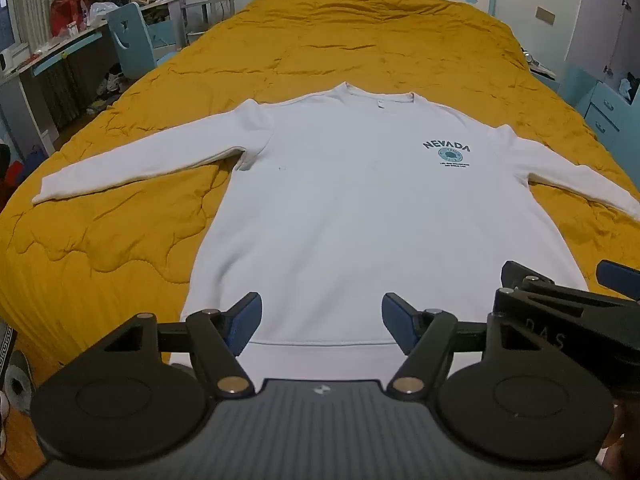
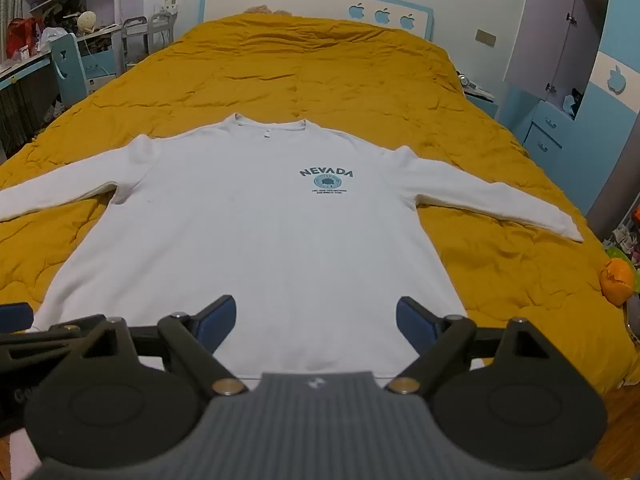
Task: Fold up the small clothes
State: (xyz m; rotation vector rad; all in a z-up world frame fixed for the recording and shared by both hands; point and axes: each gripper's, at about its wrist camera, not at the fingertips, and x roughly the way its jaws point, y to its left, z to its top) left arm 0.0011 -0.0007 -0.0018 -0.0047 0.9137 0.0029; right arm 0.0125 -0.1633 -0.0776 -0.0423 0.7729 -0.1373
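A white long-sleeved sweatshirt (image 1: 340,216) with a teal "NEVADA" print lies flat, front up, on the yellow quilt (image 1: 120,240), both sleeves spread out. It also shows in the right wrist view (image 2: 248,240). My left gripper (image 1: 322,322) is open and empty, above the hem. My right gripper (image 2: 316,322) is open and empty, above the hem's right part. The right gripper also shows at the right edge of the left wrist view (image 1: 560,288).
The quilt (image 2: 500,272) covers a bed with a white-and-blue headboard (image 2: 320,4). A desk and blue chair (image 1: 128,40) stand at the left. Blue drawers (image 2: 552,132) and a wardrobe stand at the right. An orange object (image 2: 618,280) lies at the bed's right edge.
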